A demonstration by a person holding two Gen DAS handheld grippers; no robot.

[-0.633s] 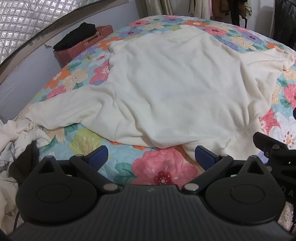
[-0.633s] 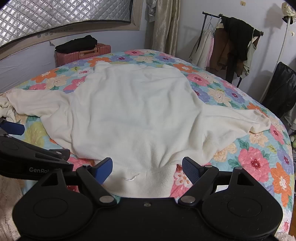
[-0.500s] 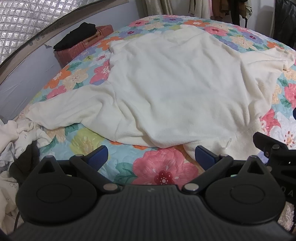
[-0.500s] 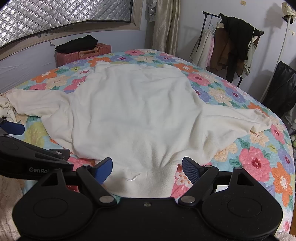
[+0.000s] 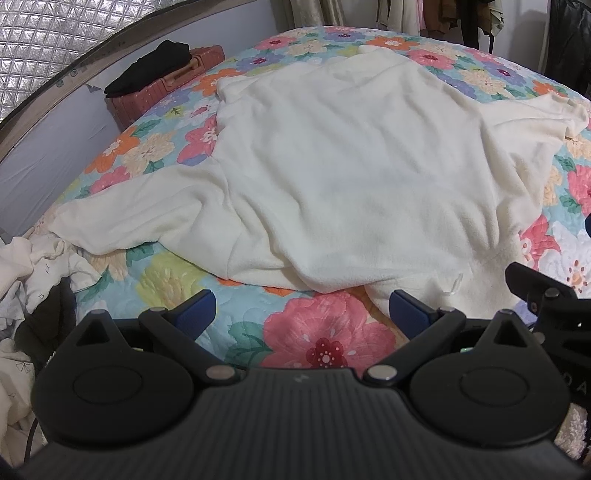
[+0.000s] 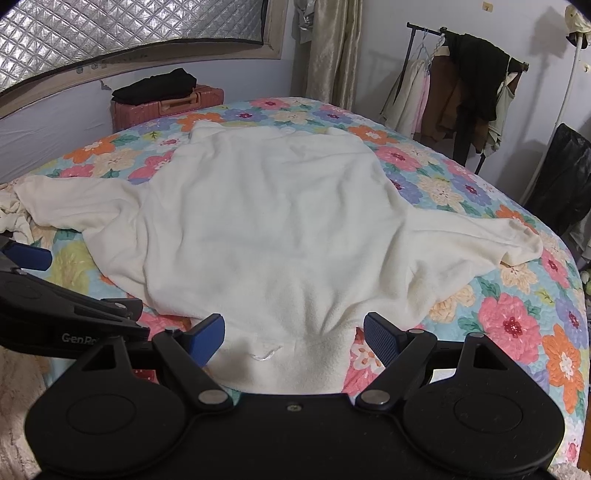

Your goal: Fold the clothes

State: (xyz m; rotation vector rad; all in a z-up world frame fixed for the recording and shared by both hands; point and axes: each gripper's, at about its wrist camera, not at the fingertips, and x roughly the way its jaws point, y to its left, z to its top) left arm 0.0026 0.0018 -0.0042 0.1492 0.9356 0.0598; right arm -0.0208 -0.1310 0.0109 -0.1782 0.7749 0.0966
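A bed [image 6: 517, 295] under a flowered quilt fills both views, and a cream fleece top [image 6: 280, 229] lies spread flat across it, sleeves out to either side, its collar at the near edge. The right tongs [image 6: 293, 338] hang over that collar with their blue pads spread wide; fleece lies between the pads, but neither presses on it. The left tongs [image 5: 302, 313] are likewise spread, pointing steeply down over bare quilt just left of the collar, with the right-hand pad beside the fleece edge and nothing pinched. A small clear loop [image 6: 266, 353] sits on the collar.

Behind the bed stands a pink suitcase [image 6: 173, 107] with a folded black garment [image 6: 155, 85] on top, against a pale wall below a quilted silver window cover [image 6: 110, 29]. A clothes rack [image 6: 461, 85] hung with garments stands in the far right corner beside a beige curtain [image 6: 328, 51]. A heap of pale laundry [image 5: 29, 266] lies off the bed's left edge.
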